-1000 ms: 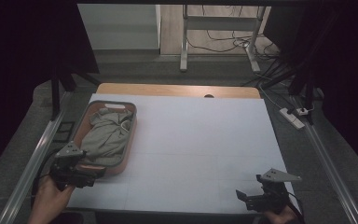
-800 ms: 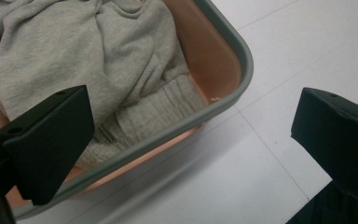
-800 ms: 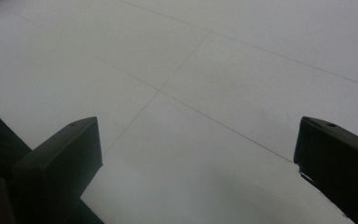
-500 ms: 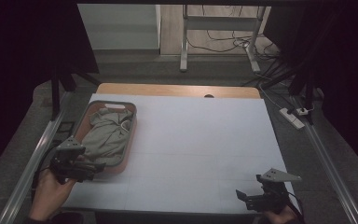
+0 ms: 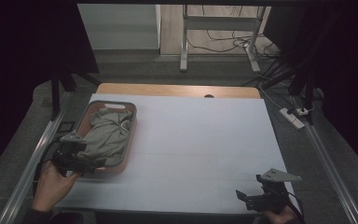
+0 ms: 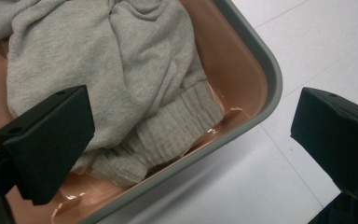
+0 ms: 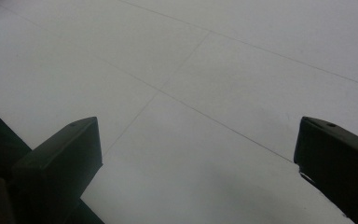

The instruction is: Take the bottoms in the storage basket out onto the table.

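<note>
High view: a grey sweater lies bunched in a pink basket near the table's left edge. The left gripper hovers at the basket's near end, by the sweater; the right gripper waits at the near right corner, well apart from both.

Left gripper view: the jaws stand wide apart over the basket's corner, one above the sweater's ribbed cuff, the other out past the rim over the table.

Right gripper view: jaws apart, above bare table.

Closing from here could pinch the rim along with the cloth, and a lift would then likely drag or tip the basket.
</note>
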The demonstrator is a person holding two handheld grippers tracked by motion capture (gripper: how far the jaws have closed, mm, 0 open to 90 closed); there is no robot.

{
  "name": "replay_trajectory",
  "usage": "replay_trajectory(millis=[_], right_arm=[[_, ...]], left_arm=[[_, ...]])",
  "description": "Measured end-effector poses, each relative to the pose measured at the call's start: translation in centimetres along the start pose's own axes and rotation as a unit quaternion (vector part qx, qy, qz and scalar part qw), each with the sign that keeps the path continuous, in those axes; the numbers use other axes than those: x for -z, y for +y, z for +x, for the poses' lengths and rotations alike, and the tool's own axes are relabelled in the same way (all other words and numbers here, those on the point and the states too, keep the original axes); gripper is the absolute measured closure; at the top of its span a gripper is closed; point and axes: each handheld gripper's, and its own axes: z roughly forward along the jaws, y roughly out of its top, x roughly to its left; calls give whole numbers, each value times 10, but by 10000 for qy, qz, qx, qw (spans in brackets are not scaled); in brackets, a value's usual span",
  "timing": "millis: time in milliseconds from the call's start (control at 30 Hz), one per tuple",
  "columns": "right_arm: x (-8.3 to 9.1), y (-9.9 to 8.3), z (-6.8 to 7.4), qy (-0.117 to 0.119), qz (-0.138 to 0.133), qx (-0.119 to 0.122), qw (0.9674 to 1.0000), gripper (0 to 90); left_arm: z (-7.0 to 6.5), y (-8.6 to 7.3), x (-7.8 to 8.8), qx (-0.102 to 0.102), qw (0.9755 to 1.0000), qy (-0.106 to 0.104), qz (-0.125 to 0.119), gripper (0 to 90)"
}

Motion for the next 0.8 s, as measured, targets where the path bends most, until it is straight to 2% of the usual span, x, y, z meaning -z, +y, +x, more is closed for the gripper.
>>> replay_trajectory(millis=[367,467,567,800], right_arm=[[0,0,0,2,18,25,10000,9],[0,0,0,3,20,23,10000,9],[0,0,0,3,21,22,10000,9],[0,0,0,5,26,27,10000,9]], left_arm=[[8,7,-3,-29,9998,105,181,0],[11,12,-6,17,9994,241,259,0],[14,15,-10,22,9991,282,324,0],[21,24,-16,53,9987,256,436,0]])
